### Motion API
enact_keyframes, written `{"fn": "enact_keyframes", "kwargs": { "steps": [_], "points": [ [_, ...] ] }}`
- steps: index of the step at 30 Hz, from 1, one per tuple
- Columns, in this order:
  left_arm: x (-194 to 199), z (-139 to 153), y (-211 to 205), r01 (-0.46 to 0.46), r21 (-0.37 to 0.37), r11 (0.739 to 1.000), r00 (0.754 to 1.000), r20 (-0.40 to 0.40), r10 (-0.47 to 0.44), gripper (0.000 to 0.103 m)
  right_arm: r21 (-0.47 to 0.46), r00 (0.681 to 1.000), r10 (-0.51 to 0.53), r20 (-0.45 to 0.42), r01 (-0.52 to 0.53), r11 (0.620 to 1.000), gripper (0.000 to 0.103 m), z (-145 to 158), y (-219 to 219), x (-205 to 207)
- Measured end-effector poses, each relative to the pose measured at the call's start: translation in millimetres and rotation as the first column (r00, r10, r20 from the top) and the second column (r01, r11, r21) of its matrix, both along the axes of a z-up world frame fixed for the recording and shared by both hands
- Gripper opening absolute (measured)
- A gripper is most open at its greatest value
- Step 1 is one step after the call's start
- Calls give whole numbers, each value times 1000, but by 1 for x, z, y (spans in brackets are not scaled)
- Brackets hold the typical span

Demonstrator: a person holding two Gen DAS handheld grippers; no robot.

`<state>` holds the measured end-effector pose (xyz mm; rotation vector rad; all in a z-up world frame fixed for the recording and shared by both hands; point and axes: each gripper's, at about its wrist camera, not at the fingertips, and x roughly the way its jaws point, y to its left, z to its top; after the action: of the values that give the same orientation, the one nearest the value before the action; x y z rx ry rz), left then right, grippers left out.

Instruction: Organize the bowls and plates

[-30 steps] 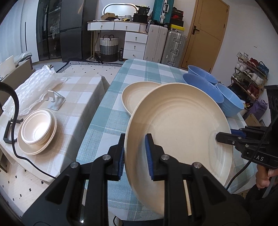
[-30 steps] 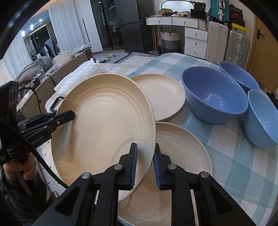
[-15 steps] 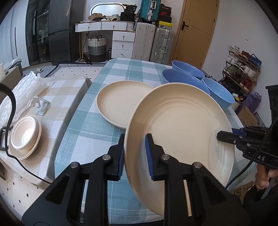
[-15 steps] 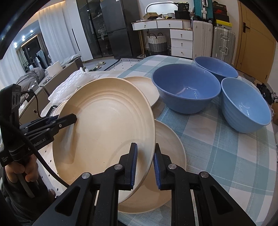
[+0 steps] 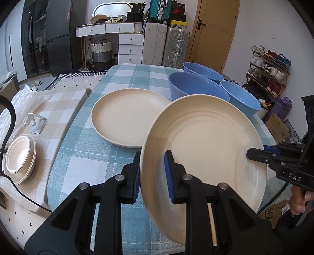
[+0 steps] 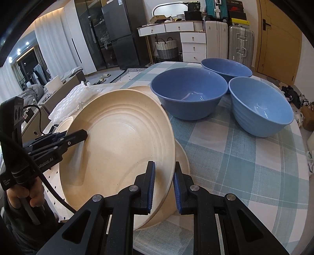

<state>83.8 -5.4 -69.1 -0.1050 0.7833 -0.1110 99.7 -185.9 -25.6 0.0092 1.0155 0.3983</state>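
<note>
Tools (image 5: 153,174) (image 6: 163,186) clenching opposite plate (image 5: 206,145) rims, plate tilted above tablecloth (image 5: 94,153), bowls (image 6: 188,92) beyond

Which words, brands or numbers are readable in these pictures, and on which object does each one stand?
"nRobot.AI", first letters hidden: left gripper, on its body.
"AS", start of the word hidden: right gripper, on its body.
"SF": cardboard box on the floor.
Small white print on the left gripper's handle: too small to read.
Labels on the stacked boxes: blurred.
</note>
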Motion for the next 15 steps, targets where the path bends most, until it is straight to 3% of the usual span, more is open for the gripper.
{"fn": "enact_keyframes", "kwargs": {
  "steps": [15],
  "points": [
    [9, -18, -2, 14, 5, 1000, 1000, -22, -14, 19, -11, 999, -15, -32, 15, 1000, 18, -17, -1, 8]
  ]
}}
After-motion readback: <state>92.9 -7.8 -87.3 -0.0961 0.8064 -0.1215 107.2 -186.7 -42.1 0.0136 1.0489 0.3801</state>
